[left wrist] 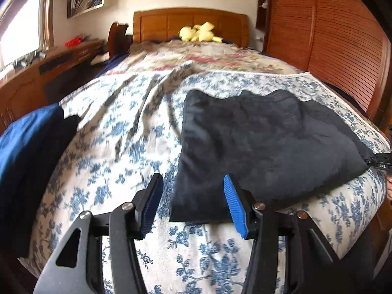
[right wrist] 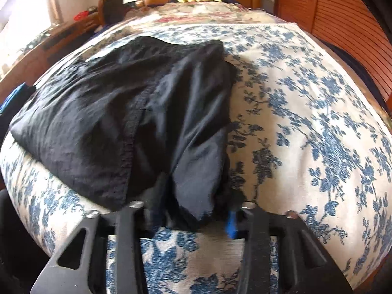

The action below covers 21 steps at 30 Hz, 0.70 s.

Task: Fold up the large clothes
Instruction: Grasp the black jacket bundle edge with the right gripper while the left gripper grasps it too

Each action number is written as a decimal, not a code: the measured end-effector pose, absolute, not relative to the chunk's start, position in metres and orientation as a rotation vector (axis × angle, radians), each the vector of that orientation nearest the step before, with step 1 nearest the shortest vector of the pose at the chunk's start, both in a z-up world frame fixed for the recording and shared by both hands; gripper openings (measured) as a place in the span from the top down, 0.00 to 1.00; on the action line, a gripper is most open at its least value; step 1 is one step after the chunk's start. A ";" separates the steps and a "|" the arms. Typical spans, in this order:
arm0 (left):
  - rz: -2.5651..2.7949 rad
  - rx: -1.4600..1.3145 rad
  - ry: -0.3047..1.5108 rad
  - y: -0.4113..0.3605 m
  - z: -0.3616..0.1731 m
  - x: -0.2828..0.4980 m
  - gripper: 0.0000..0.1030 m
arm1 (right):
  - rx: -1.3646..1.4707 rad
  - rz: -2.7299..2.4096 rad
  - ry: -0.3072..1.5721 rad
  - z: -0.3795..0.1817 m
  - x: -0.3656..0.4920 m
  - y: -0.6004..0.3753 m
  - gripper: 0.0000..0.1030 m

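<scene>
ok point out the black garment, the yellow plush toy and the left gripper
black garment [left wrist: 264,144]: left wrist view, middle of the folded cloth
yellow plush toy [left wrist: 199,33]: left wrist view, its body by the headboard
left gripper [left wrist: 193,201]: left wrist view, midway between the open fingertips

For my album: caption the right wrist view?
Right gripper pinching the black garment's corner on the floral bedspread.

A home bedroom is shown: a bed covered by a blue-flowered bedspread [left wrist: 220,257] fills the frame centre, a wooden headboard [left wrist: 191,23] and yellow plush toy [left wrist: 199,32] at top, a louvred wardrobe [left wrist: 325,29] at upper right.
</scene>
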<state>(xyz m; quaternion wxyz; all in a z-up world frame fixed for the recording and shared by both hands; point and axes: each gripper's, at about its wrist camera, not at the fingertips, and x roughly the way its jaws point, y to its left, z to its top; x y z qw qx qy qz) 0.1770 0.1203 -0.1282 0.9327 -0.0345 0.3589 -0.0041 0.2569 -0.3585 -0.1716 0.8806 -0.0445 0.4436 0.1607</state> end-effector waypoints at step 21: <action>-0.052 -0.126 0.817 0.115 -0.161 0.179 0.89 | -0.067 0.348 0.792 -0.133 0.253 -0.363 0.93</action>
